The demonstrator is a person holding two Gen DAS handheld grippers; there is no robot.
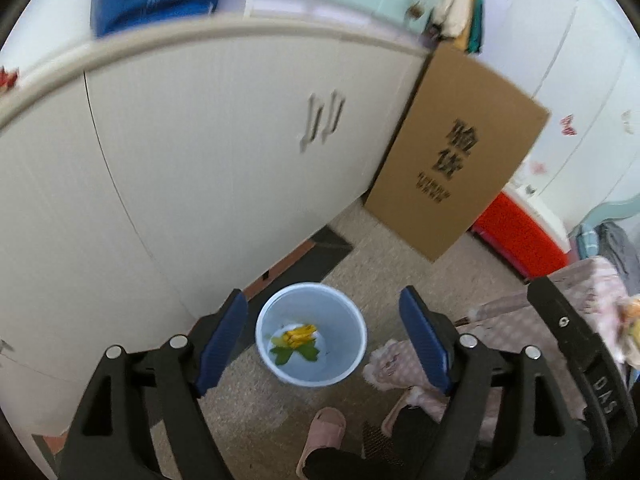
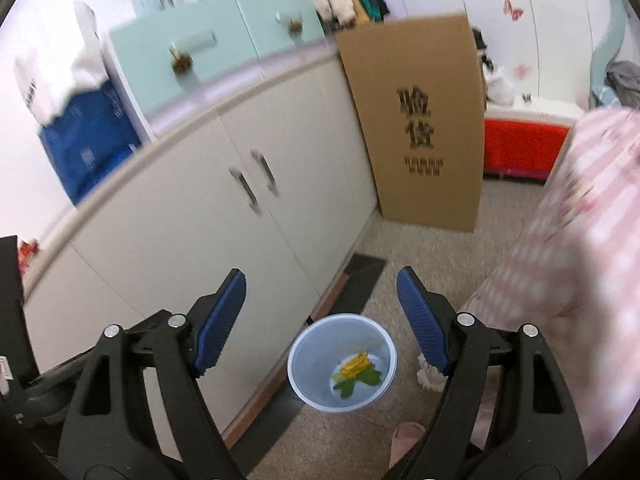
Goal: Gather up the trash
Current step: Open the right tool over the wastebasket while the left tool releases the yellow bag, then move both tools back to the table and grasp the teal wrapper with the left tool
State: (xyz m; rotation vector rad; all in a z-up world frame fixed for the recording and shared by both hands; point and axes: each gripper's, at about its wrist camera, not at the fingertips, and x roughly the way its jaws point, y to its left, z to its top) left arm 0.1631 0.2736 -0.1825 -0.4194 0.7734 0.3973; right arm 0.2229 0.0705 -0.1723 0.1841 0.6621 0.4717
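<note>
left hand-held gripper [image 1: 322,340]: released, jaws wide, nothing between the pads; hangs above the bin.
right hand-held gripper [image 2: 322,320]: released too, empty, looking down on the same bin from further right.
bin [image 1: 354,354]: pale blue round bucket on the speckled floor [image 1: 256,412], just beside the white cabinet [image 1: 224,152] base, near the pink bedspread [image 2: 560,264].
trash [image 1: 298,336]: yellow crumpled wrapper on green leafy scraps, lying at the bottom of the bin; also seen in the right wrist view.
other loose trash: none I can pick out on the floor in either view; red scrap at the far left on the cabinet top, too blurred to name.
step in hand (judgement): drop looks done, both grippers free; next is finding another piece.
how to do it well: lift clear of the rim before swinging away so a finger doesn't tip the bucket; it looks light and is barely loaded. Slow the sweep, both views are motion-blurred. Keep jaws wide on approach, close only once the piece sits between the pads.
foot hazard: pink slipper [image 1: 324,436] close to the bin, person's foot in it; don't nudge the bucket.
writing: cardboard sheet [image 1: 456,152] leaning at the cabinet end carries two large black Chinese characters, reads like 验货; small line under them unreadable. "DAS" lettering on the other gripper's black body at the right edge of the left wrist view.
blue pack [image 2: 88,148]: white print, illegible.
</note>
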